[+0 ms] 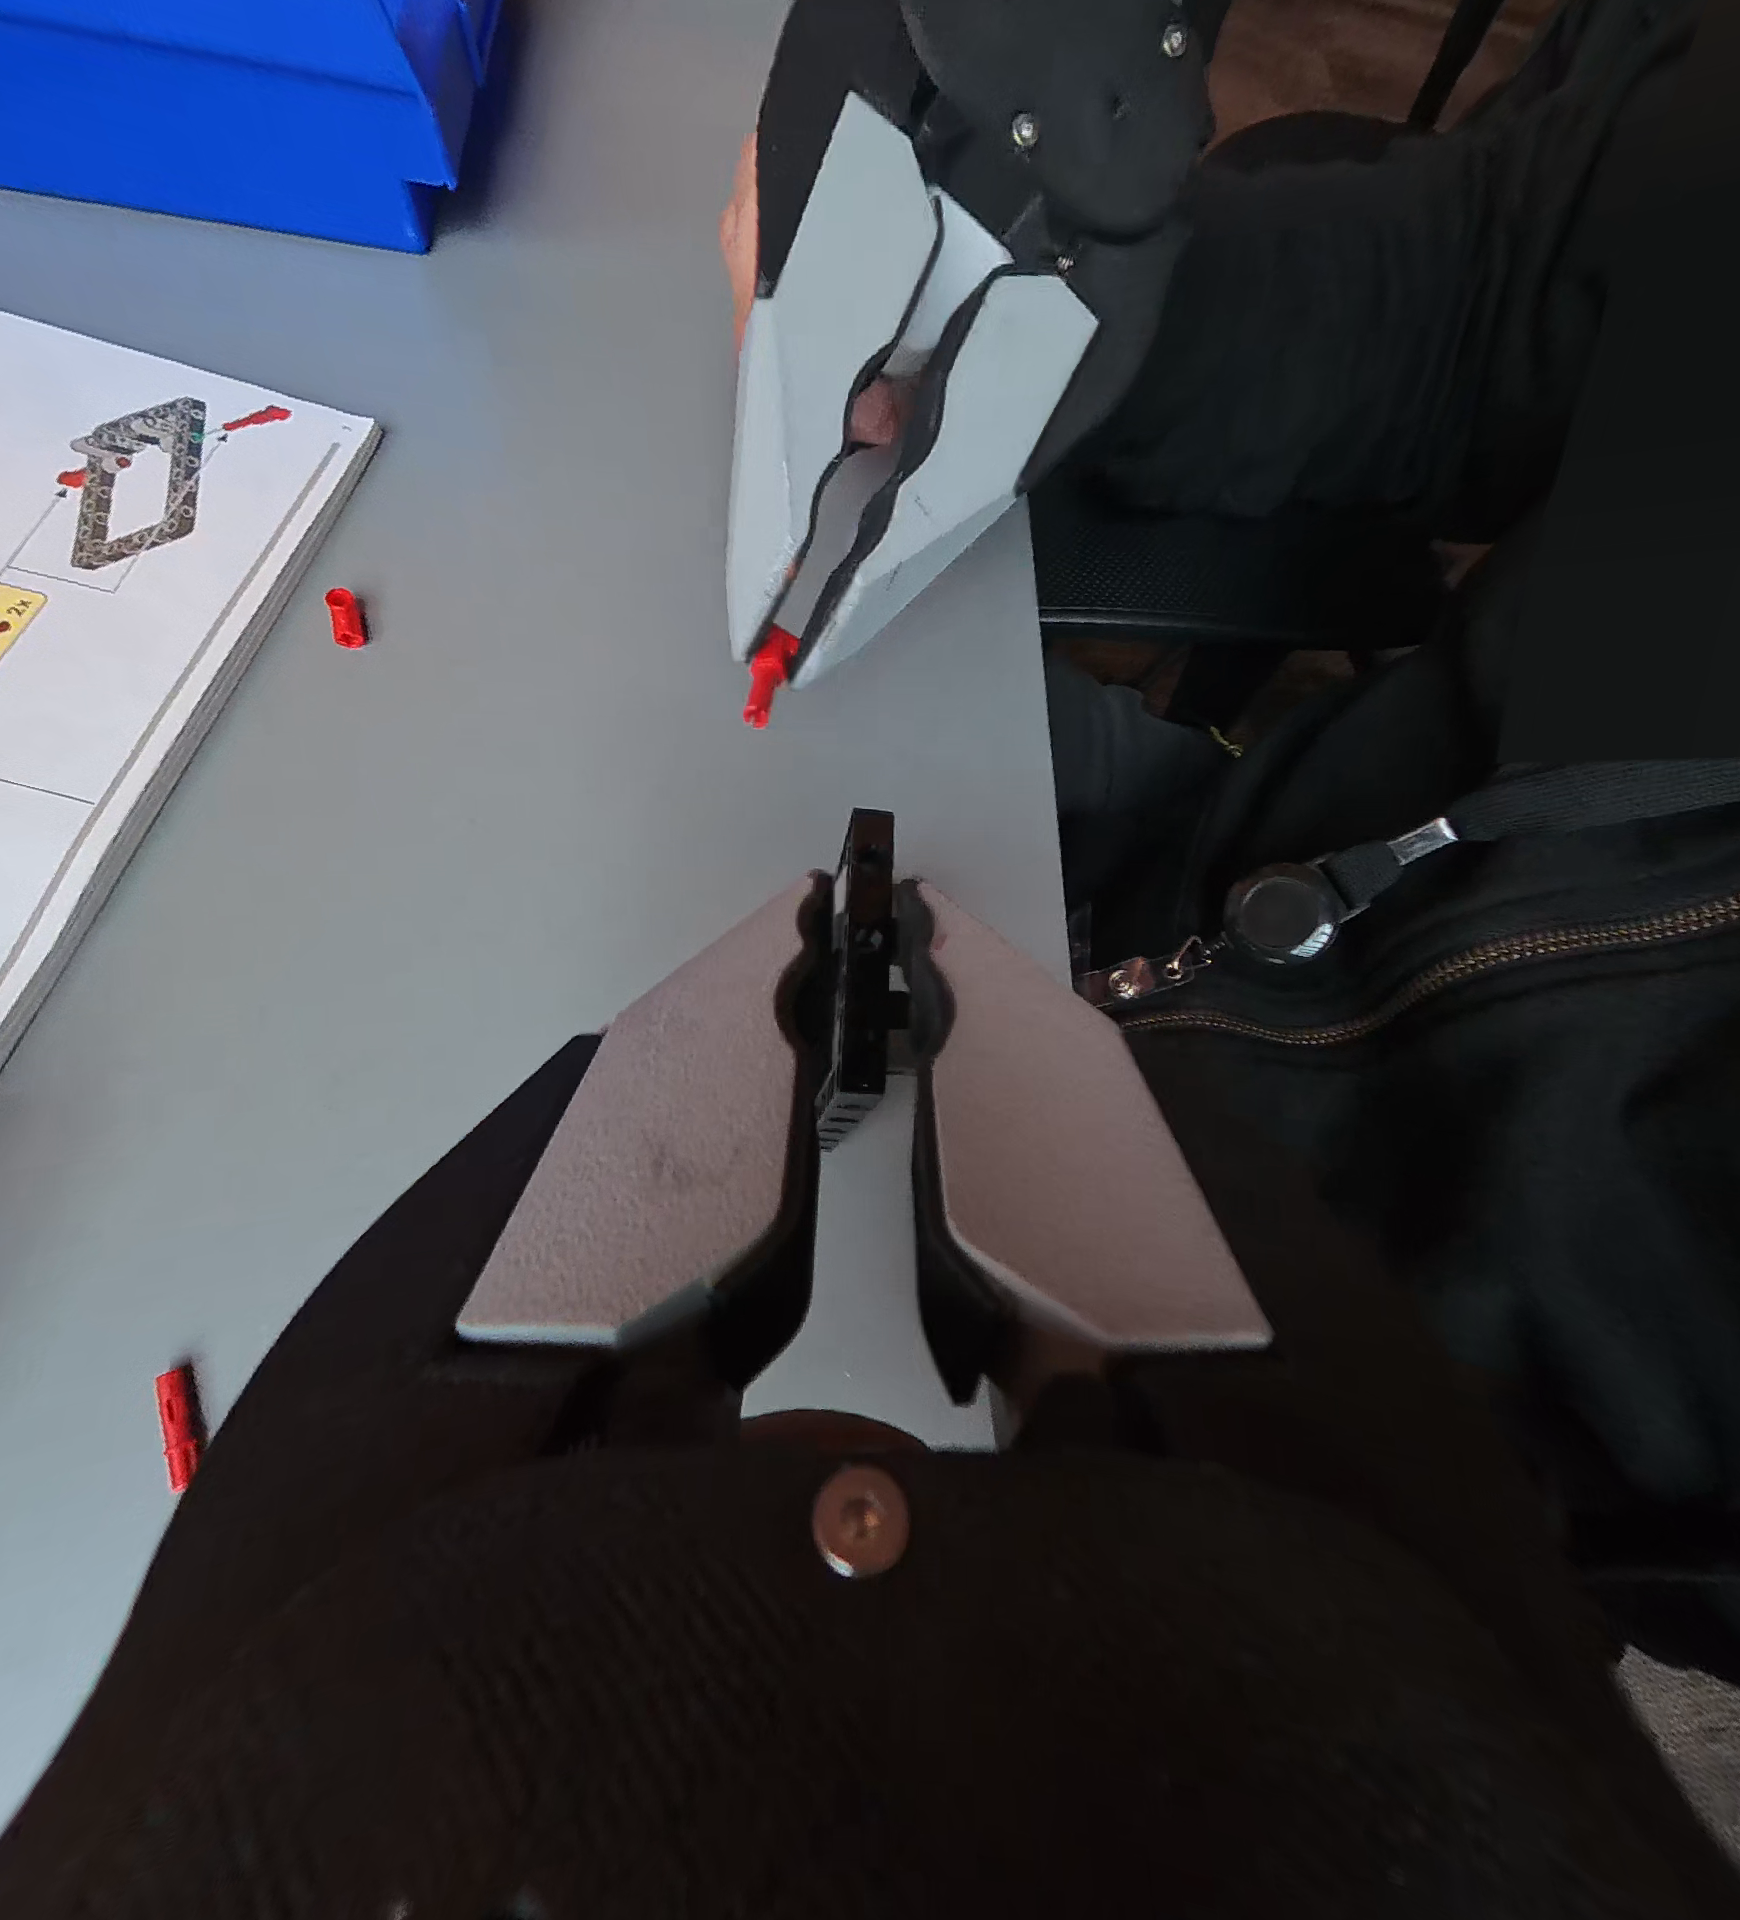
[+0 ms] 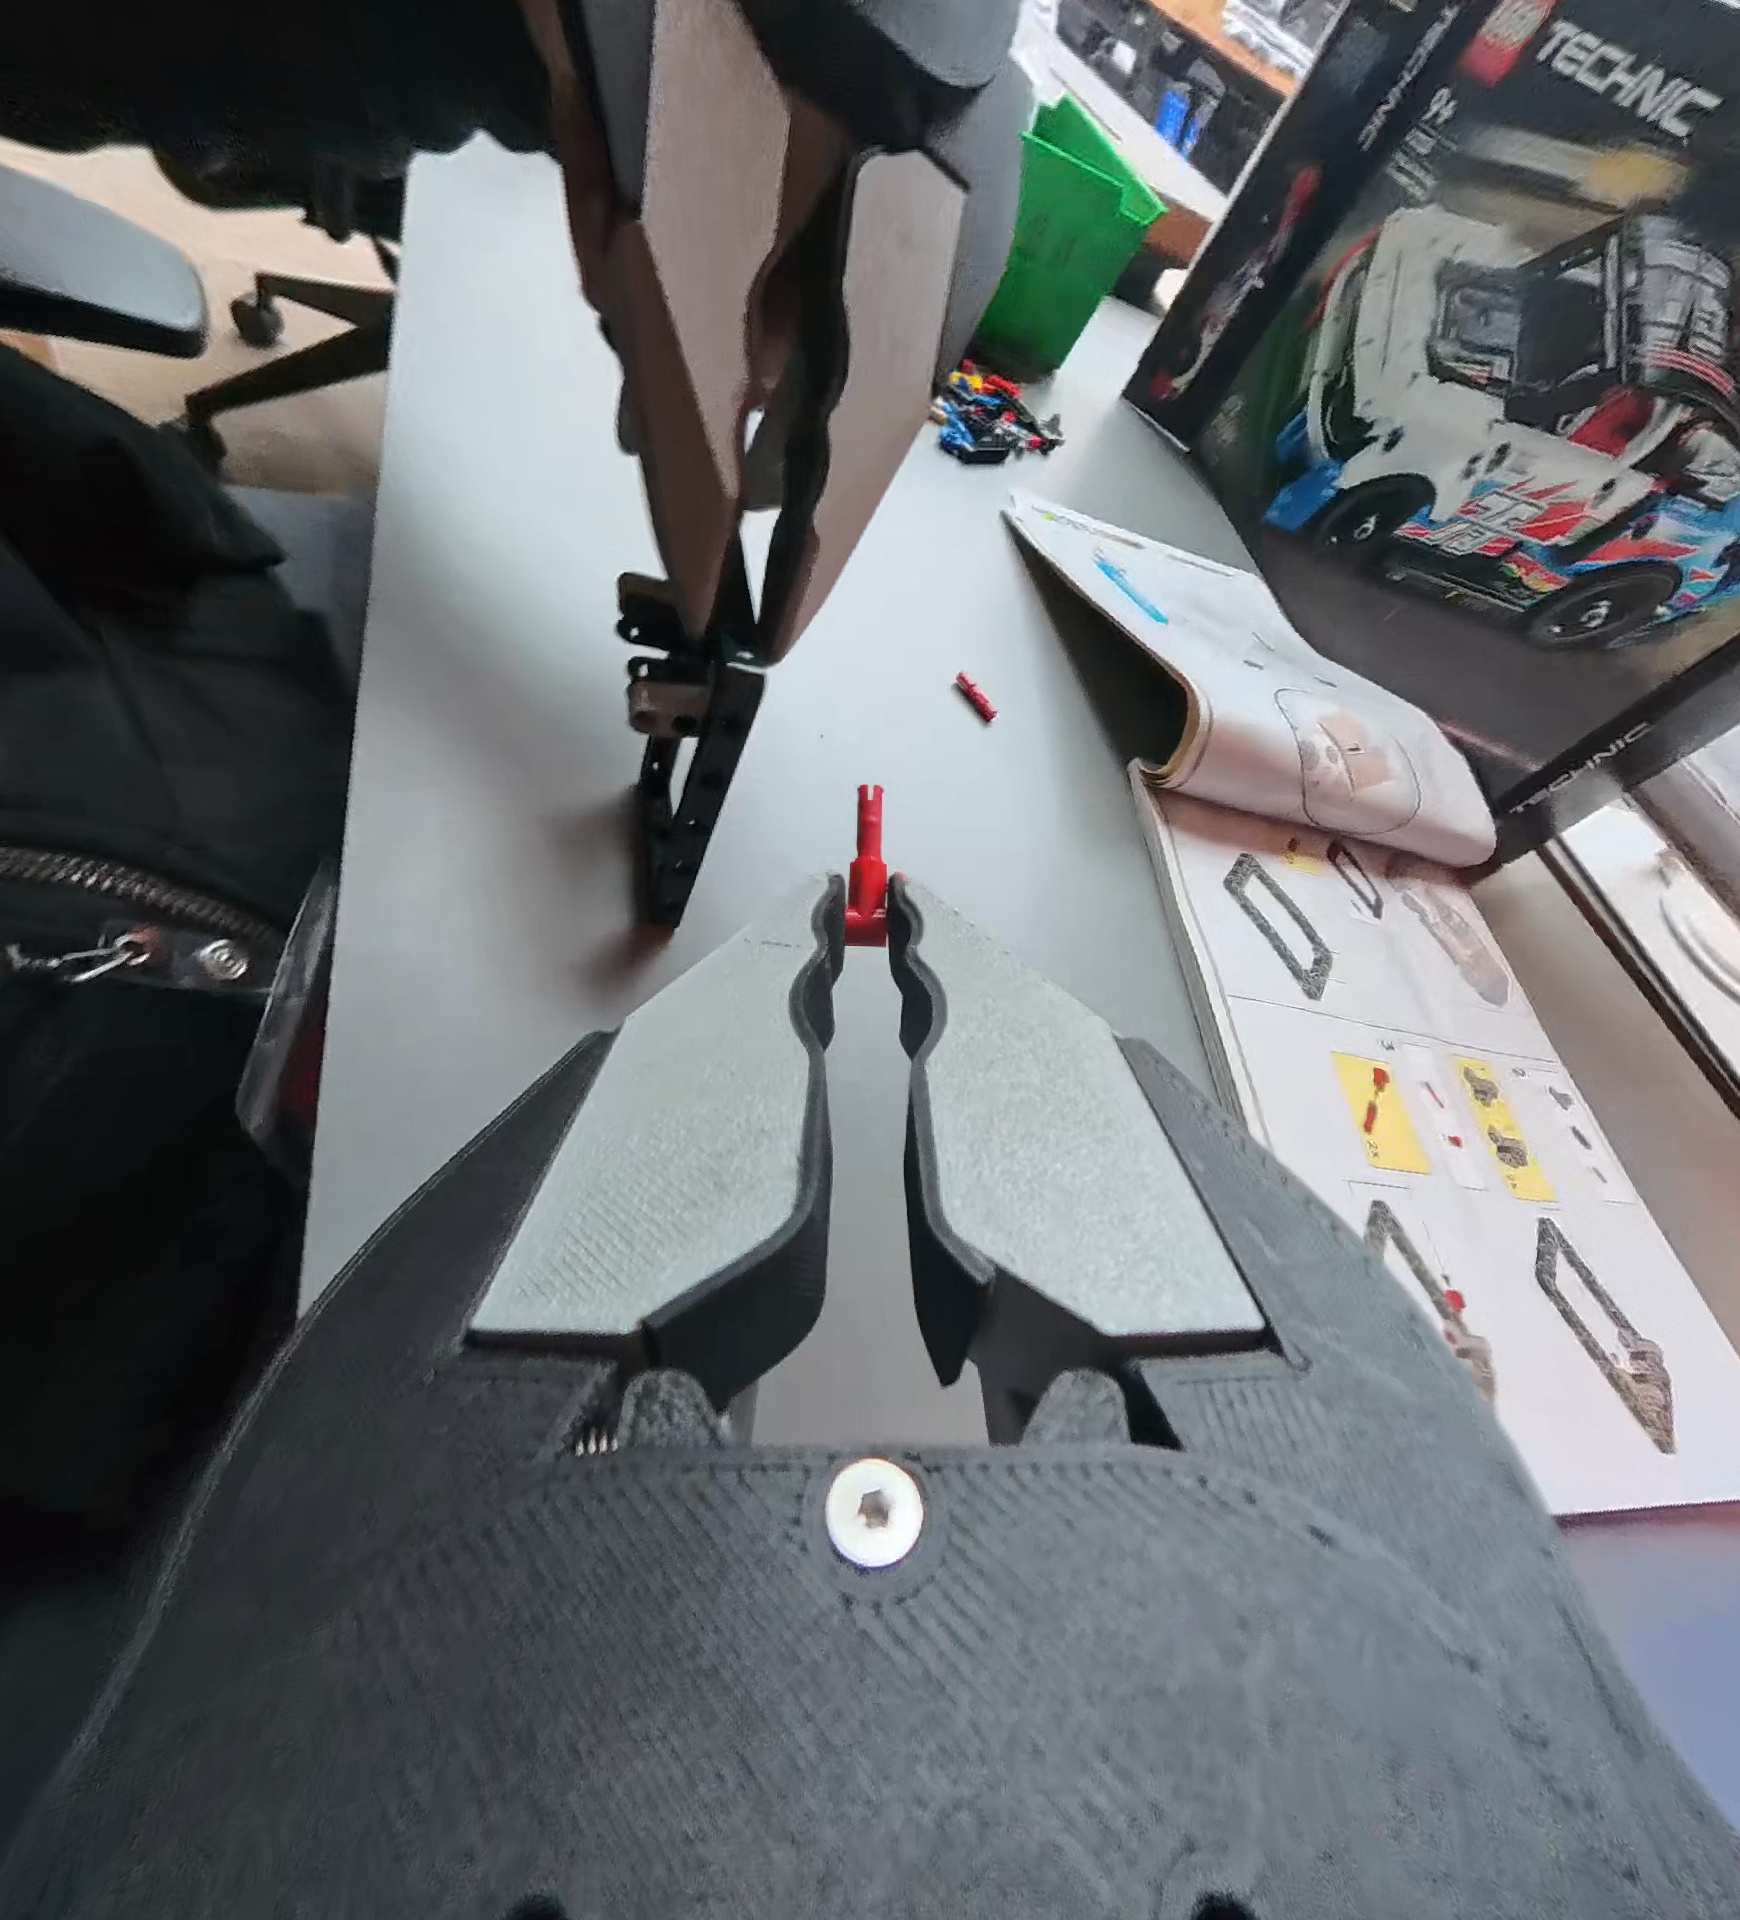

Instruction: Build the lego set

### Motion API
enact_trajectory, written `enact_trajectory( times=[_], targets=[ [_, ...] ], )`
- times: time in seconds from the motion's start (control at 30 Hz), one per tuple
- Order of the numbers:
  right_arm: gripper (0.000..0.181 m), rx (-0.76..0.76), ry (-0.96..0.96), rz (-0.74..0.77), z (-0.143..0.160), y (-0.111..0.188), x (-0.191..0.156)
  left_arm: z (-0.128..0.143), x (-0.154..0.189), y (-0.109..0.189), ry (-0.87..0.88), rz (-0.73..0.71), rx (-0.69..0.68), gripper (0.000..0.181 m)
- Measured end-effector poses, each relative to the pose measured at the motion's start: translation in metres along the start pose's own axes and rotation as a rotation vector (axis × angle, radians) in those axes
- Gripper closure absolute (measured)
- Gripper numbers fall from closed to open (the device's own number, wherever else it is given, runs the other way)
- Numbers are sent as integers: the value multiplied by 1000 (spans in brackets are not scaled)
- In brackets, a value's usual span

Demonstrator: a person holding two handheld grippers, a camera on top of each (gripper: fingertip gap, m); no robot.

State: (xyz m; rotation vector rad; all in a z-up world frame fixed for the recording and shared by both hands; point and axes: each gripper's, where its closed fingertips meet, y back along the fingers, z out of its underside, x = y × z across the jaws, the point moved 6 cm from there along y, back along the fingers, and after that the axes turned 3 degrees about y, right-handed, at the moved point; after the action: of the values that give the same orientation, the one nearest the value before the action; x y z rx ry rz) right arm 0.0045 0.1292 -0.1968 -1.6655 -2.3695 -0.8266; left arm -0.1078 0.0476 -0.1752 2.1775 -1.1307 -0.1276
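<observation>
the left claw [image 1: 864, 894] clamps the black beam frame [image 1: 864, 966] over the worktop [image 1: 533, 935] edge; the right claw [image 2: 864, 899] pinches a red pin [image 2: 866, 862] by its base. both pieces look light, stiff, slippery; the pin's tip stays free for insertion.

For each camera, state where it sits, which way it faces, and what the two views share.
Left wrist view: on the left claw, looking down its fingers at the black frame it grips; table edge and a dark jacket to the right.
Right wrist view: on the right claw, facing along the table toward the set's box.
Shared: both claws, red pin, instruction booklet.
</observation>
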Motion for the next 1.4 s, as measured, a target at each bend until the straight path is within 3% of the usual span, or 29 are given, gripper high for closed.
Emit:
enact_trajectory(
  times=[0.4, 0.6, 0.7, 0.83, 0.93, 1.23, 1.4],
  targets=[
    [176, -2, -34, -52, 5, -9, -2, 0, 0, 3, 3, -8, -9, 156],
    [176, 24, 9, 6, -5, 0, 3, -10, -1, 14, -13, -69, 53, 153],
    [176, 61, -19, -4, -18, 6, 6, -28, 4, 24, -173, -182, 119, 163],
    [177, 72, -213, -153, -21, 3, 11, -37, 14, 9, -503, -372, -21, 160],
    [177, 104, -271, -196, -25, 6, 15, -40, 17, -4, -612, -421, -74, 160],
    [176, 39, 88, 8, -46, 17, 2, -47, 19, -2, -351, -226, 17, 174],
    [176, 27, 163, 34, -51, 18, -3, -48, 20, -3, -295, -153, 55, 177]
  ],
)
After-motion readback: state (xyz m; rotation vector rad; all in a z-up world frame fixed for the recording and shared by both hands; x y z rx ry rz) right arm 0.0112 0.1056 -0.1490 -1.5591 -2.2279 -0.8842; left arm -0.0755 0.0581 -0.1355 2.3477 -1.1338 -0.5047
